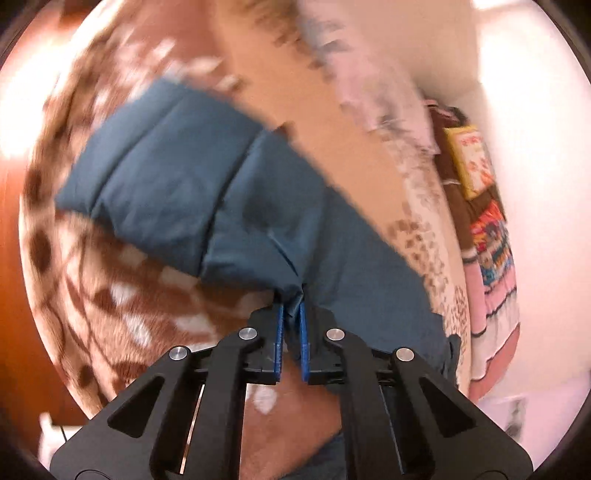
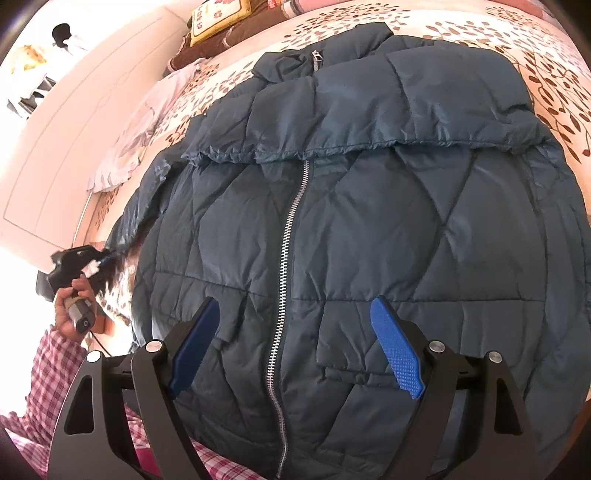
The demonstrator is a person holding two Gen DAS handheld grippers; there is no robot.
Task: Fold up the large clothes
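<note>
A dark teal quilted puffer jacket (image 2: 369, 229) lies front-up on the bed, its silver zipper (image 2: 288, 251) closed and one sleeve folded across the chest. My right gripper (image 2: 295, 314) is open, hovering over the jacket's lower front, its jaws on either side of the zipper. My left gripper (image 1: 291, 306) is shut on the edge of the jacket's other sleeve (image 1: 207, 192), which stretches away from it over the bedspread. The left gripper also shows in the right wrist view (image 2: 107, 260), at the jacket's left side, held in a hand.
The bed carries a cream bedspread with brown leaf print (image 2: 546, 85). A brown patterned blanket (image 1: 122, 295) lies under the sleeve. Pillows and a yellow cushion (image 2: 221, 16) sit at the headboard end. A white wardrobe (image 2: 74, 129) stands left. A plaid-sleeved arm (image 2: 48, 369) is near.
</note>
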